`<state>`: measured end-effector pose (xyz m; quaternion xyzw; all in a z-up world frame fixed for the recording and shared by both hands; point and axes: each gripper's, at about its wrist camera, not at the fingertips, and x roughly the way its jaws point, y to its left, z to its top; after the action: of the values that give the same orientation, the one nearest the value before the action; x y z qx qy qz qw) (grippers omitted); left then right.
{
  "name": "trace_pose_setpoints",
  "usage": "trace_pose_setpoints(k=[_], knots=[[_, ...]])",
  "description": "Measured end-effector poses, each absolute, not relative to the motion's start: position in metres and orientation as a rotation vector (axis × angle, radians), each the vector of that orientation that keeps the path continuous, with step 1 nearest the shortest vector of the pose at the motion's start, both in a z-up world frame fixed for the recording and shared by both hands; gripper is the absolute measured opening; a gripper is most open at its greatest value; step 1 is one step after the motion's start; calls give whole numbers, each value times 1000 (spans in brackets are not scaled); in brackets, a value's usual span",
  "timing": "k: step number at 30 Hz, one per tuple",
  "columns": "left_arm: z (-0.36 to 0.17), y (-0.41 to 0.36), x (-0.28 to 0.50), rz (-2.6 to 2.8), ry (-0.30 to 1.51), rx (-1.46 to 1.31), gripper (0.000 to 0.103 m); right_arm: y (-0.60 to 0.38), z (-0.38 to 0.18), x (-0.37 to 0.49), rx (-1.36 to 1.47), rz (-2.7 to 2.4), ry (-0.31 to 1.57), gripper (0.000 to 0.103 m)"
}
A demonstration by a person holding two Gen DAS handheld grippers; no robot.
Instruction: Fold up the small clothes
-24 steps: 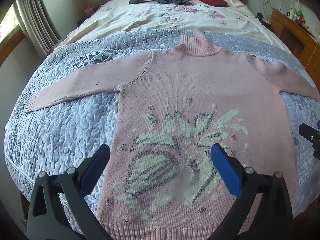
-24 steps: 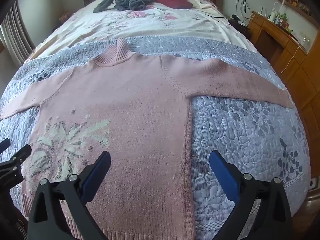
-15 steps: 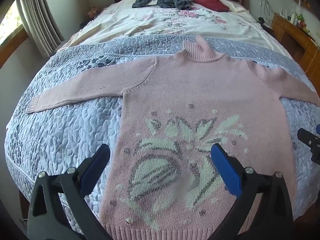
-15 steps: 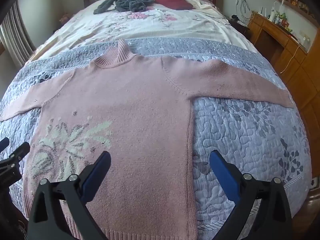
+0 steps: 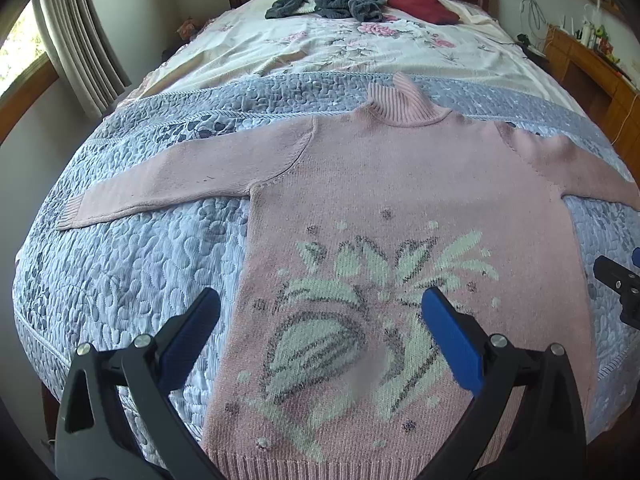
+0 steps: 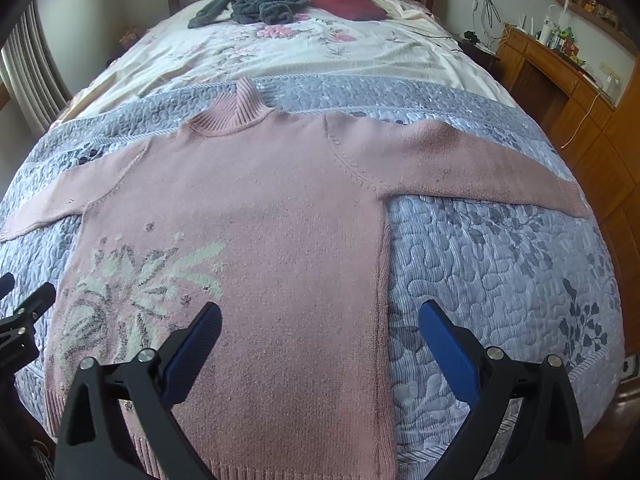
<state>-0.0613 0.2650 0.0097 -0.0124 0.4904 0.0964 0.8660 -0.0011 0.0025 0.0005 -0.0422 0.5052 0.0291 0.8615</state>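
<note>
Far left in the left wrist view: a curtain (image 5: 80, 36) beside a window, then the grey-blue quilt (image 5: 120, 264) covering the near end of the bed.

Spread flat, face up on that quilt: a pink sweater (image 5: 400, 184), ribbed collar pointing toward the headboard, sleeves stretched straight out to either side, hem at the near edge of the bed. Left cuff close to the quilt's left edge; knitted pale green flower motif on the lower front.

Left claw (image 5: 320, 316) wide open, gripping nothing, hovering over the lower left part of the sweater. Its left blue finger over bare quilt just outside the sweater's side seam, its right blue finger over the flower motif, so the seam falls between the two. Whether either tip touches the fabric, impossible to tell.

Right claw (image 6: 320, 328) likewise spread wide and empty, above the lower right part of the sweater. Left finger over plain pink knit, right finger over quilt (image 6: 500, 280) past the right side seam, that seam lying between them. Right sleeve (image 6: 460, 164) reaching out toward the bed's right edge, well beyond this claw.

Farther up the bed: a floral sheet (image 6: 280, 52), a heap of dark grey clothing (image 6: 256, 4) and a dark red item (image 6: 348, 4) near the headboard. Far right: wooden furniture (image 6: 560, 80) along the wall.
</note>
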Motion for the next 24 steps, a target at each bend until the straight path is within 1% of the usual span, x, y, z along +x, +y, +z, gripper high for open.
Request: trace_pose_setpoints(k=[24], knots=[[11, 267, -61, 214, 1026, -14, 100, 1, 1, 2, -87, 58, 1056, 99]])
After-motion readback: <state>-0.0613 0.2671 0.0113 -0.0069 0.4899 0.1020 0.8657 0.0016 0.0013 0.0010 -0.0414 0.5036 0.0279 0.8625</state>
